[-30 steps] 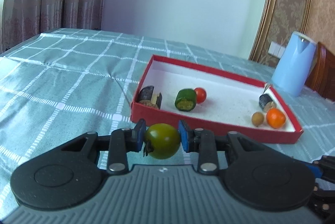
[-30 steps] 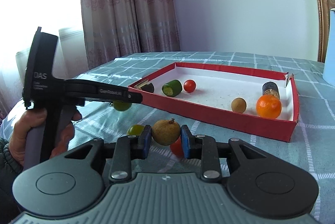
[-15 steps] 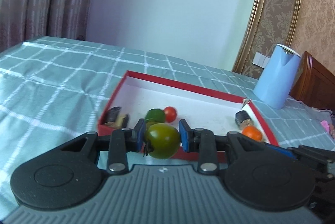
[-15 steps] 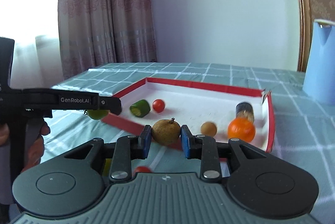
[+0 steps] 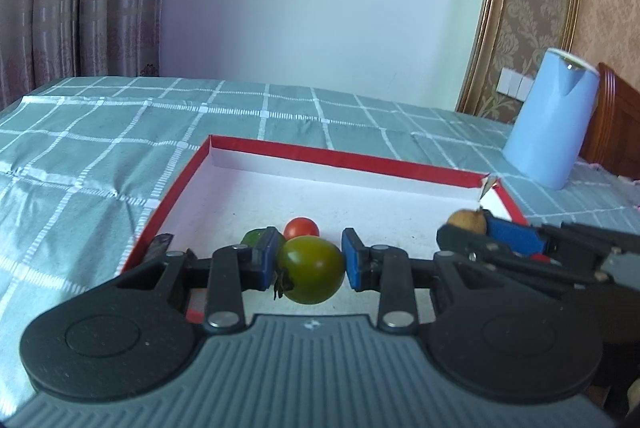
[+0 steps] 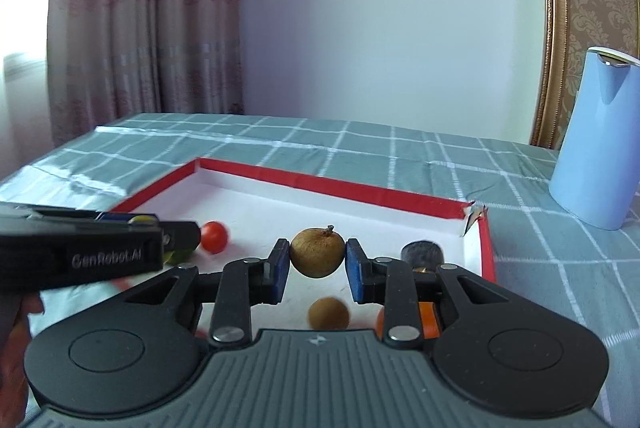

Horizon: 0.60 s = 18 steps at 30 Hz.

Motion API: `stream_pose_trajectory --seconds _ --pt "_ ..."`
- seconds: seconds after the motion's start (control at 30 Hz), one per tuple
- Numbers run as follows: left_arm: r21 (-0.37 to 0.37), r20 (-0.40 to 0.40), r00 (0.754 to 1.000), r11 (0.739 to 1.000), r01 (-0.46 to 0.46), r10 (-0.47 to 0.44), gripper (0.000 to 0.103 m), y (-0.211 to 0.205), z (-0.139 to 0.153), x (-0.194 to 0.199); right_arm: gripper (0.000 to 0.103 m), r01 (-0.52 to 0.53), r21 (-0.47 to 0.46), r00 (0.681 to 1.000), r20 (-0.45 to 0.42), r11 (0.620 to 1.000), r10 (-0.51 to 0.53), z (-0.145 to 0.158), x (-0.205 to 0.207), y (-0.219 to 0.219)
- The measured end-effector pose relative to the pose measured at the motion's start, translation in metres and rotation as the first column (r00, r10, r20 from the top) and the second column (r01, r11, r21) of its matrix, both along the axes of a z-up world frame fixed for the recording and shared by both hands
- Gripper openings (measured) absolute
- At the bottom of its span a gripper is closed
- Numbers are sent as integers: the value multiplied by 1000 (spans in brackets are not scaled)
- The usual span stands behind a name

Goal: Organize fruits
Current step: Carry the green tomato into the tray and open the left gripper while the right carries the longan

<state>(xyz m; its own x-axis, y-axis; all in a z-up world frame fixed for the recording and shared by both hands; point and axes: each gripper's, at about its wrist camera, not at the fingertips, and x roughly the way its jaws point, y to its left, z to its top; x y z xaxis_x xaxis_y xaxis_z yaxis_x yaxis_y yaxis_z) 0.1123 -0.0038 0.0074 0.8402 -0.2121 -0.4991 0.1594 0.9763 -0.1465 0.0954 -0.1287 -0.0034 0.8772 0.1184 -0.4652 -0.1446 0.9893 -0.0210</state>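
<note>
The left gripper (image 5: 310,264) is clamped on a green tomato (image 5: 311,270), its 2 blue pads pressing the fruit from either side, stem end turned toward the left pad. The tomato hangs over the near edge of the red tray (image 5: 340,158), above the tray's white floor. Just beyond it inside the tray lie a red cherry tomato (image 5: 301,227) and a green fruit piece (image 5: 252,238), mostly hidden behind the left pad, both toward the tray's near left corner.

The right gripper (image 6: 317,265) grips a brown longan (image 6: 317,252) with a short stem on top, pads tight against both sides. It is held above the tray's near right part. Below it on the tray floor sits a 2nd brown longan (image 6: 328,313), and to its right an orange fruit (image 6: 424,318), partly covered by the gripper's finger. A dark cylindrical piece (image 6: 422,252) lies near the tray's right wall.

The tray rests on a teal checked tablecloth (image 5: 100,132). A light blue jug (image 6: 598,144) stands on the cloth beyond the tray's far right corner, which is torn.
</note>
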Motion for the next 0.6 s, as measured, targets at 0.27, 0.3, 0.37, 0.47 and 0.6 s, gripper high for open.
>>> stream_pose_trajectory --seconds 0.27,0.3,0.37,0.47,0.6 --pt "20 5 1000 1000 -7 7 31 -8 -3 14 29 11 -43 999 -34 999 -12 -8 33 3" --pt "29 6 1000 1000 -10 10 31 -10 -3 16 29 7 -45 999 -46 999 -9 -10 36 3" --pt "45 3 1000 999 -10 10 31 -12 -5 19 29 13 -51 998 -65 999 -16 -13 43 5" --pt "44 3 1000 999 -7 7 31 -14 -4 23 29 19 -62 997 -79 998 -24 -18 50 5" --pt "44 -6 1000 999 -5 5 31 -13 -4 27 29 25 -54 995 -91 998 -30 -19 56 4"
